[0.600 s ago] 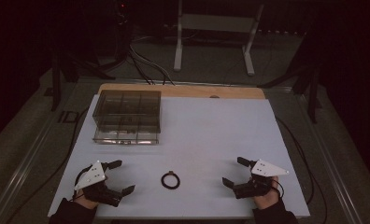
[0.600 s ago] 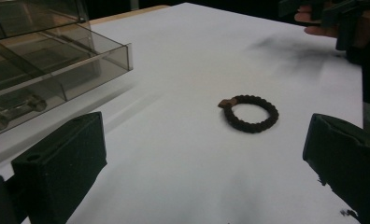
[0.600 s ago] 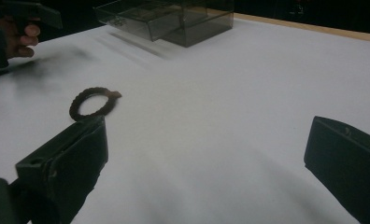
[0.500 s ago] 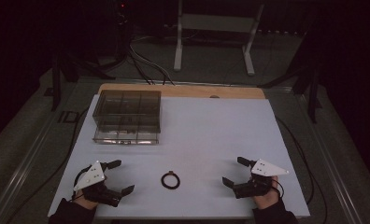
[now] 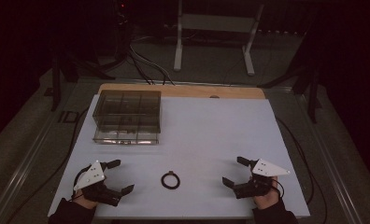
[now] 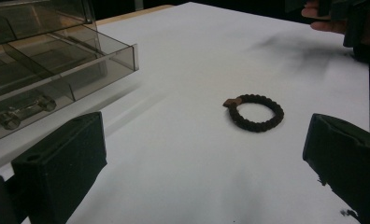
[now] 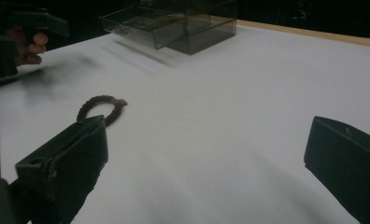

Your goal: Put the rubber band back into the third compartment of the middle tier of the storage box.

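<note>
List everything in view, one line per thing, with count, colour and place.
bracelet: one, dark braided ring, on the white sheet between the two grippers, touching neither.
drawer box: one, clear smoky plastic with compartments, far left of the sheet, bottom drawer pulled slightly out.
white sheet: one, white, covering the table top.
wooden table: one, light wood, edge showing along the far side.
metal stand: one, pale grey, on the floor behind the table.
cables: several, dark, on the floor beyond the table.
left gripper: one, black, near left, fingers open.
right gripper: one, black, near right, fingers open.
</note>
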The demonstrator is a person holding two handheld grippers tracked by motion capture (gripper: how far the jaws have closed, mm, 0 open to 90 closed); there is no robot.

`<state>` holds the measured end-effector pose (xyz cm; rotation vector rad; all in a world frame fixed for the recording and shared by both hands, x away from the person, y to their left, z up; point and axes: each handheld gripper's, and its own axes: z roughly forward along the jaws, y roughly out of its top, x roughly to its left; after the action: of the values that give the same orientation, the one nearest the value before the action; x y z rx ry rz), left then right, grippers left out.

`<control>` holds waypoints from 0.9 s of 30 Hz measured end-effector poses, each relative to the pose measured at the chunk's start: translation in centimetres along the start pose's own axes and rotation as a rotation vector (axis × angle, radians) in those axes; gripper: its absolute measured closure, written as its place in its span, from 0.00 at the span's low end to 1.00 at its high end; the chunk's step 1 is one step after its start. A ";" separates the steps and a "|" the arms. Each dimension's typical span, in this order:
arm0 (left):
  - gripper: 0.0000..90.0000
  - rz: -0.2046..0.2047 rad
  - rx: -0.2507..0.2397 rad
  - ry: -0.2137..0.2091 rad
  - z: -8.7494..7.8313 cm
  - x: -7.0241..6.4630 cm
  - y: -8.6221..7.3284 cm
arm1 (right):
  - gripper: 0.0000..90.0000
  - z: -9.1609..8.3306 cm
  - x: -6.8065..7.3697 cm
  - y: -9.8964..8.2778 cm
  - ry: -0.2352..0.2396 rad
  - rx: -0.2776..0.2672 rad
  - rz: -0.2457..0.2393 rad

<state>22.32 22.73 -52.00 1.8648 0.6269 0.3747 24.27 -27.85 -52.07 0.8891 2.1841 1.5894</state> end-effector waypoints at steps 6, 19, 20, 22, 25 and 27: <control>0.00 -0.012 -0.009 -0.009 -0.1 -0.2 0.3 | 0.00 0.1 0.0 0.0 -0.019 0.014 -0.012; 0.00 -0.030 -0.046 0.016 -0.6 -0.6 1.9 | 0.00 0.2 0.4 0.1 -0.020 0.010 -0.021; 0.00 -0.030 -0.047 0.021 -0.6 -0.5 2.0 | 0.00 0.2 0.4 0.1 -0.020 0.010 -0.021; 0.00 -0.032 -0.044 0.024 -0.6 -0.4 2.2 | 0.00 0.2 0.4 0.1 -0.019 0.010 -0.019; 0.00 -0.029 -0.041 0.031 -0.5 -0.3 2.5 | 0.00 0.1 0.4 0.1 -0.025 0.000 -0.012; 0.00 -0.027 -0.038 0.029 -0.4 -0.3 2.8 | 0.00 0.1 0.4 0.1 -0.023 -0.001 -0.013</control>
<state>22.55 22.06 -49.25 1.8157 0.6600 0.3939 24.05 -27.50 -52.01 0.8874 2.1693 1.5662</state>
